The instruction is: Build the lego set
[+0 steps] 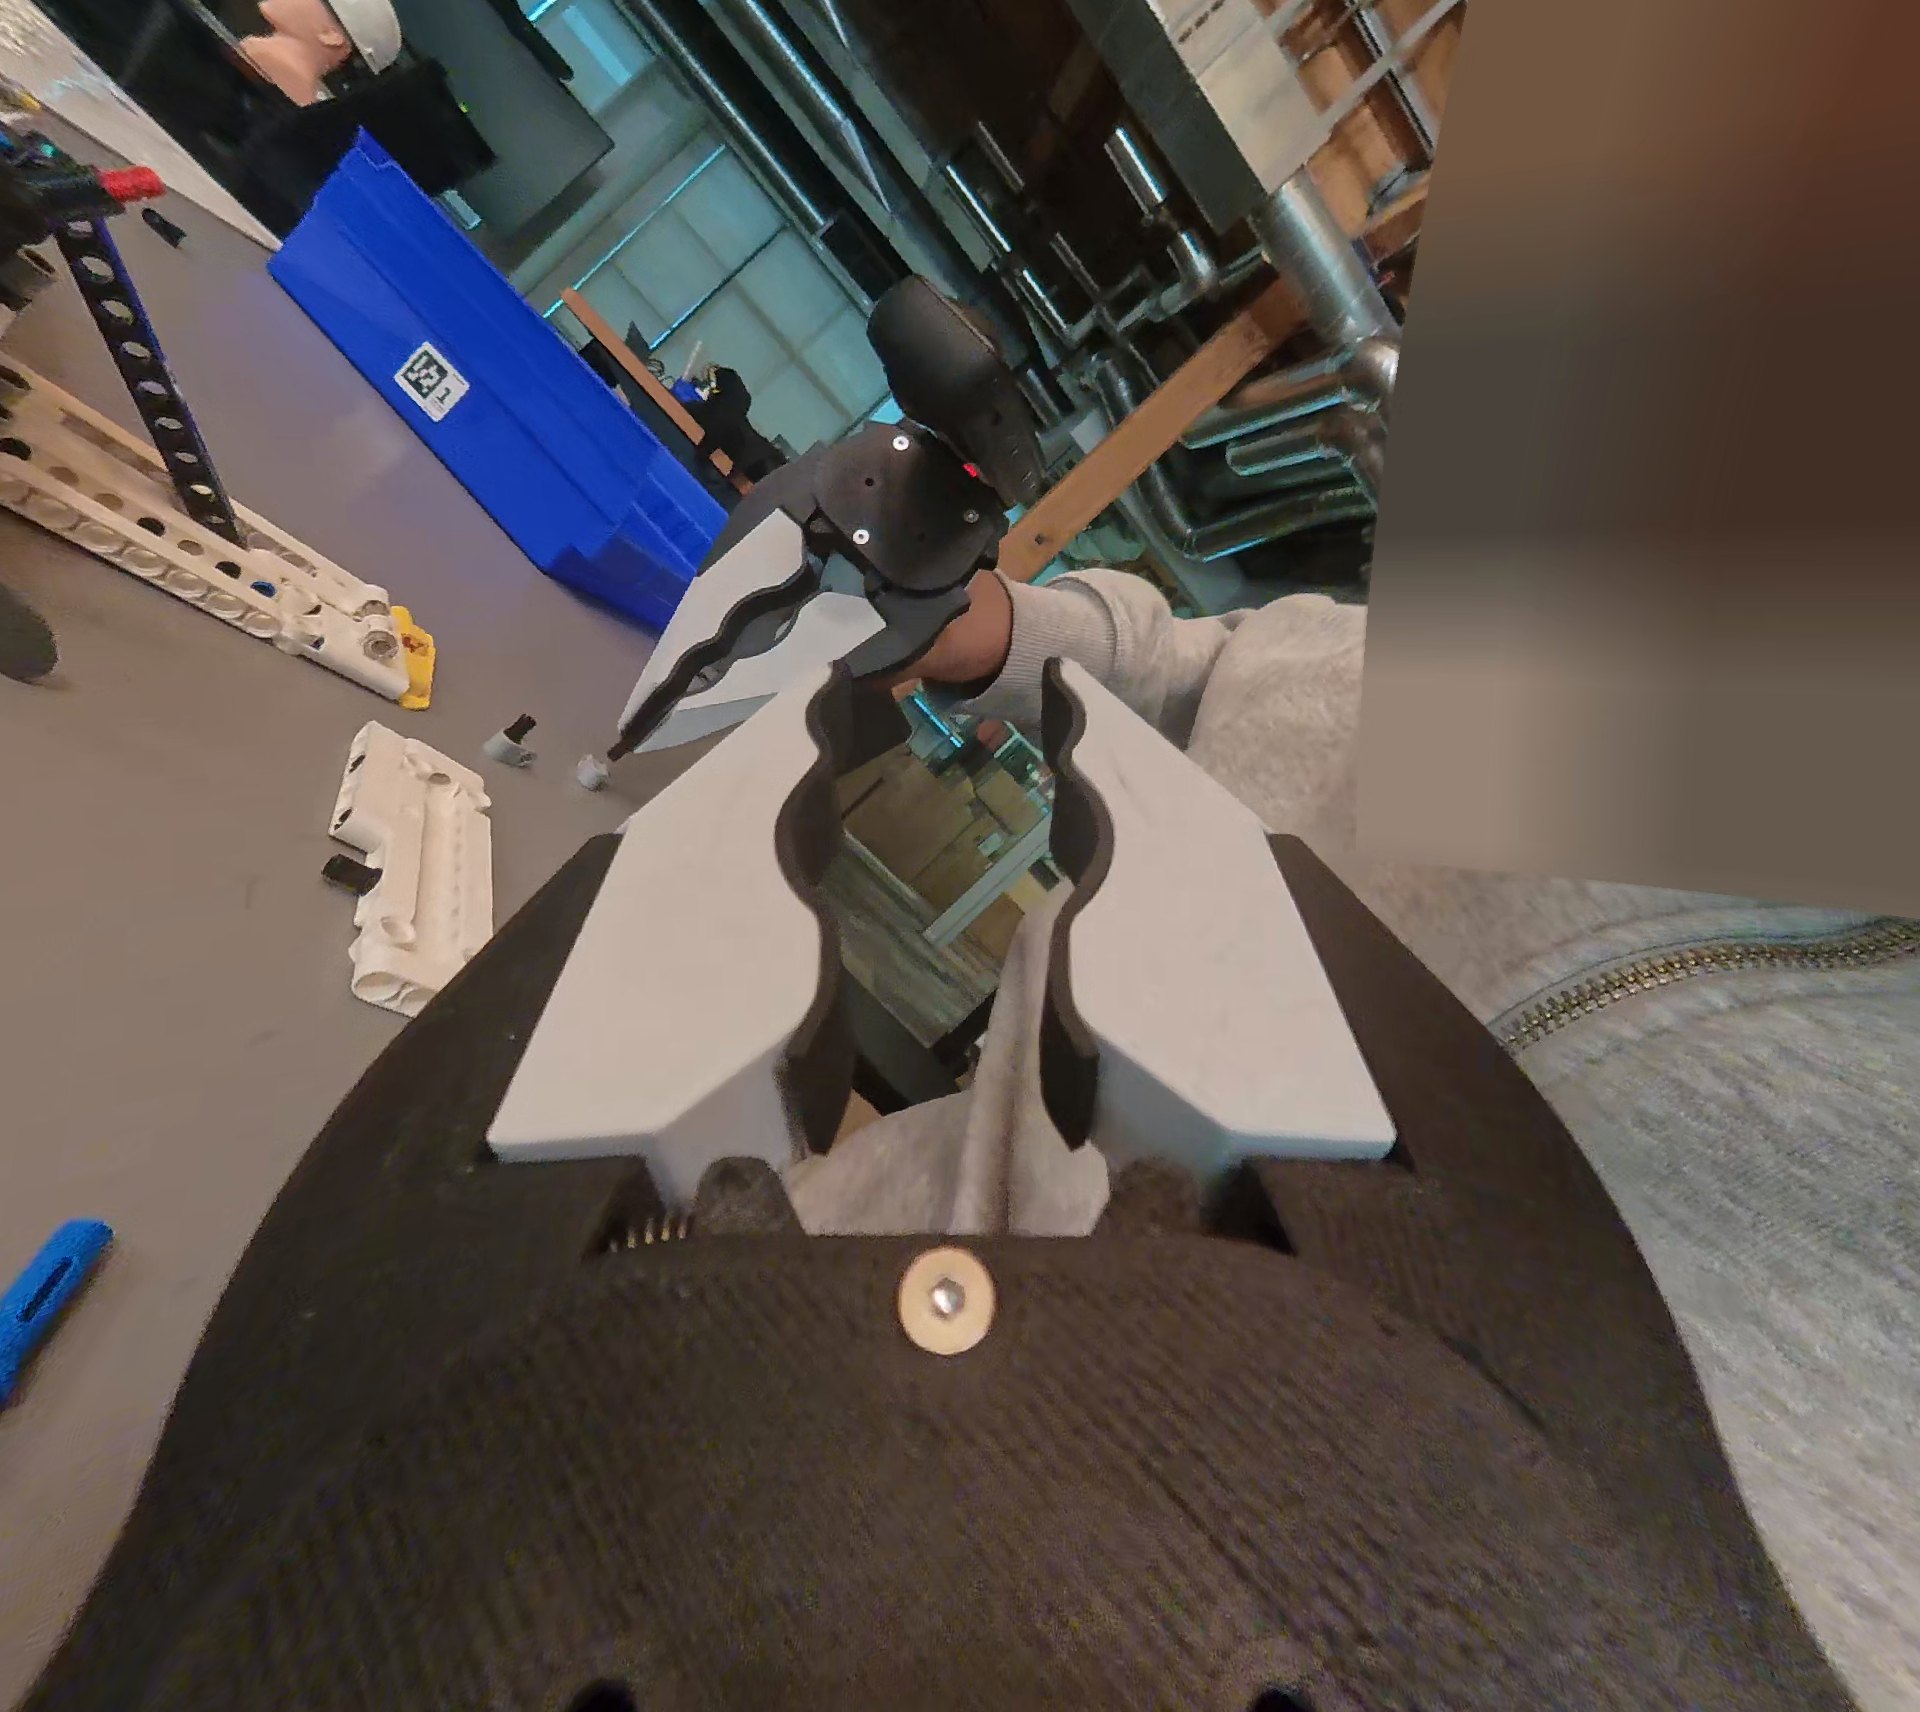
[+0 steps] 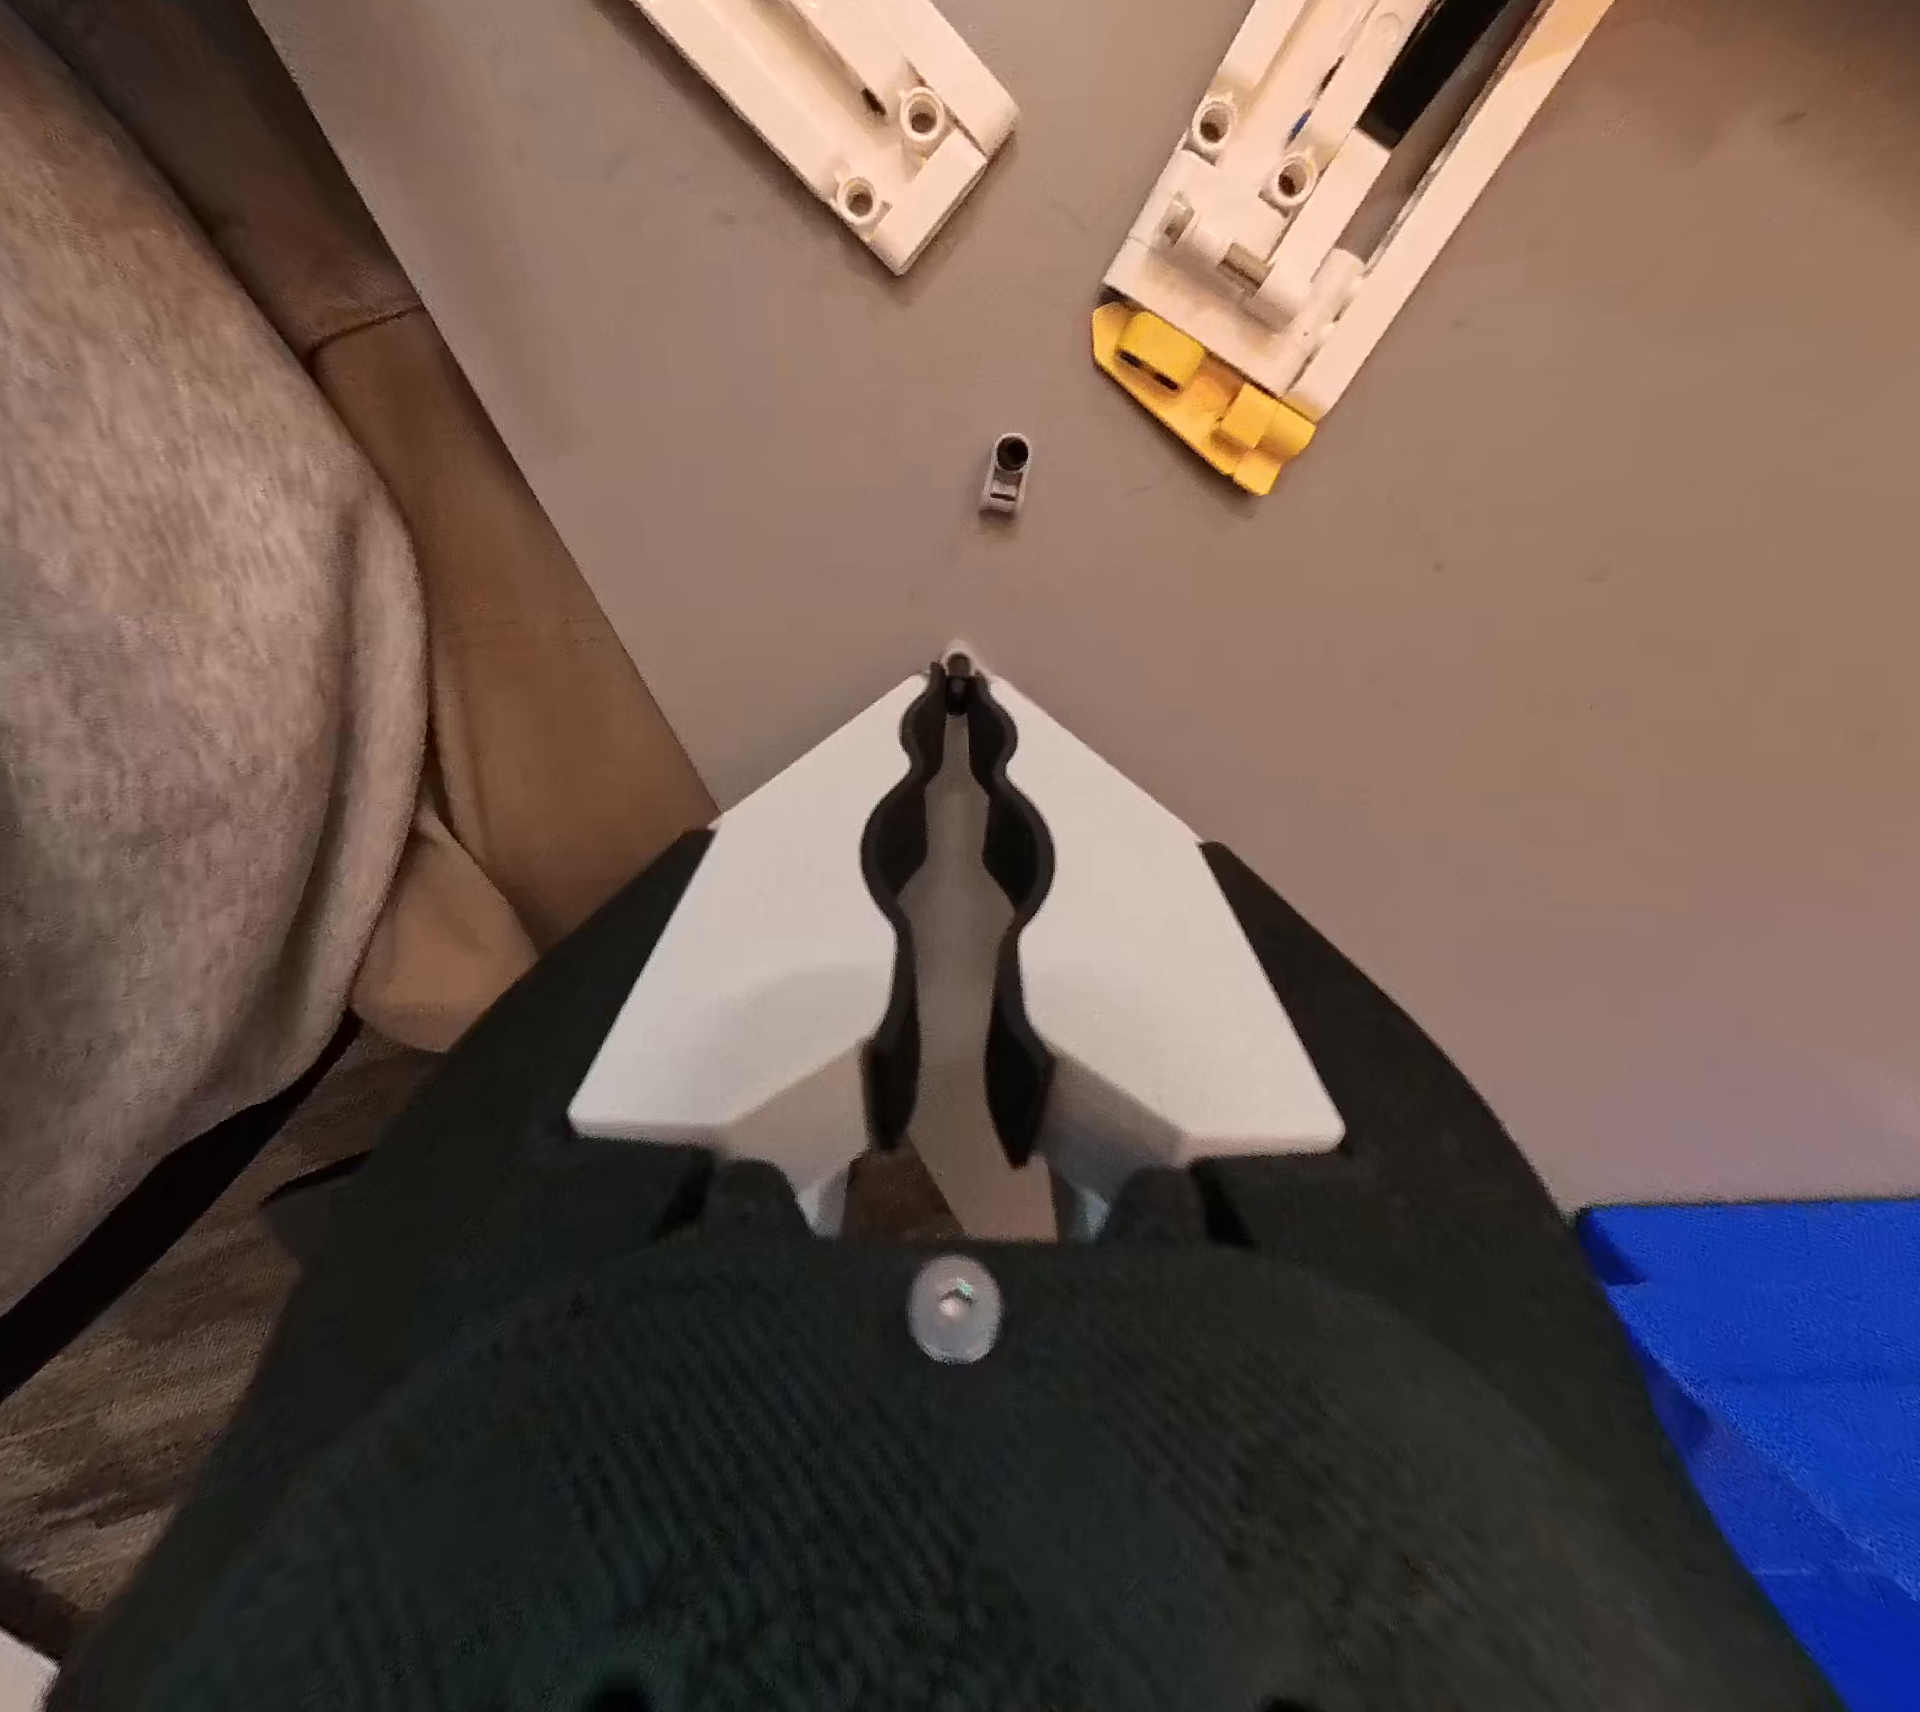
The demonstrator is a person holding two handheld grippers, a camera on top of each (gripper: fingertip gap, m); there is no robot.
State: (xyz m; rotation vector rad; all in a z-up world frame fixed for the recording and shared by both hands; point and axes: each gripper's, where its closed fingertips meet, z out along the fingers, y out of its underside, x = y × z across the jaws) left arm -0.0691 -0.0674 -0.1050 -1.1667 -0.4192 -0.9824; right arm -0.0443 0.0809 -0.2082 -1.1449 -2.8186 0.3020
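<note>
My right gripper [image 2: 957, 688] is shut on a small black pin [image 2: 956, 694] at its tips, and the pin's end sits in a small grey connector [image 2: 957, 656] on the grey table. In the left wrist view, the right gripper [image 1: 627, 743] points down at that grey connector [image 1: 592, 771]. A second grey connector with a black pin [image 2: 1006, 473] lies just beyond. A white panel [image 2: 748, 0] and a white frame with a yellow end piece [image 2: 1205, 395] lie farther off. My left gripper [image 1: 945, 712] is open and empty, raised off the table and pointing away from it.
A blue bin [image 1: 468, 384] stands at the back of the table and also shows in the right wrist view [image 2: 1766, 1402]. A black holed beam [image 1: 156, 415] leans on the white frame [image 1: 208, 561]. A loose black pin [image 1: 348, 873] and a blue part [image 1: 52, 1288] lie near. A person's grey sleeve [image 1: 1195, 654] is behind. My right fingertips sit around 20 centimeters from my left ones.
</note>
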